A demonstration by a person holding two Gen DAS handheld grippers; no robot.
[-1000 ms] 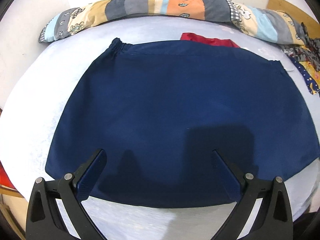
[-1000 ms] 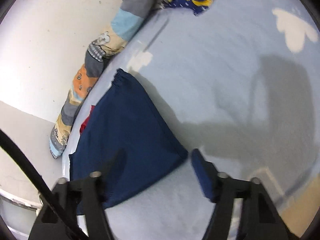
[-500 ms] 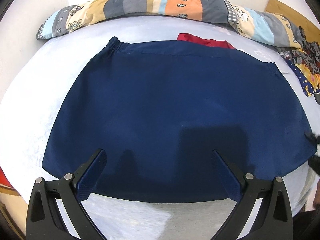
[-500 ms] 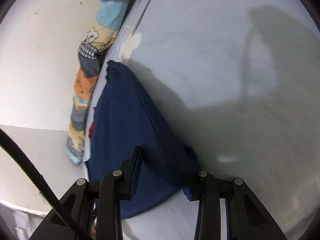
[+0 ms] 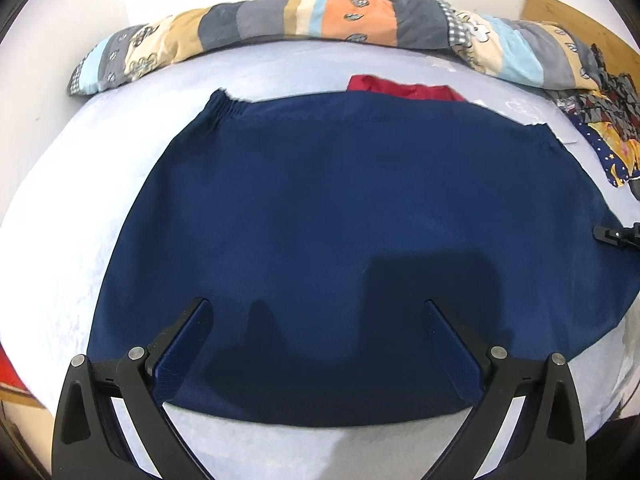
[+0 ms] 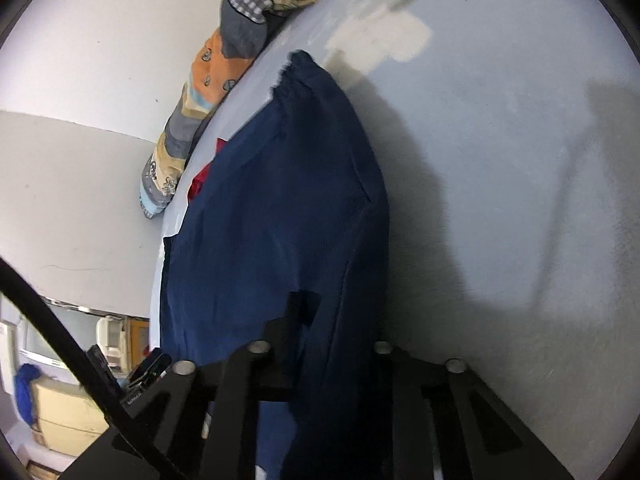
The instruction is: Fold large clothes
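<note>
A navy blue garment (image 5: 340, 208) with an elastic waistband at its far edge lies spread flat on the pale blue bed sheet (image 5: 60, 200). My left gripper (image 5: 316, 320) hovers open over its near hem, nothing between the fingers. At the far right of the left wrist view, my right gripper (image 5: 612, 236) sits at the garment's side edge. In the right wrist view the navy garment (image 6: 272, 220) runs between the jaws of the right gripper (image 6: 340, 320), which are closing on its edge. The right finger is hidden behind the cloth.
A long patchwork bolster (image 5: 320, 20) lies along the wall behind the garment. A red cloth (image 5: 400, 90) peeks out from under the waistband. A pile of patterned clothes (image 5: 608, 120) sits at the far right, by a wooden board (image 5: 568, 12). Bare sheet (image 6: 500, 200) stretches right of the garment.
My right gripper swung in over the garment's side edge and its jaws narrowed from wide to pinching the cloth. It now shows at the right rim of the left wrist view. The left gripper stayed put.
</note>
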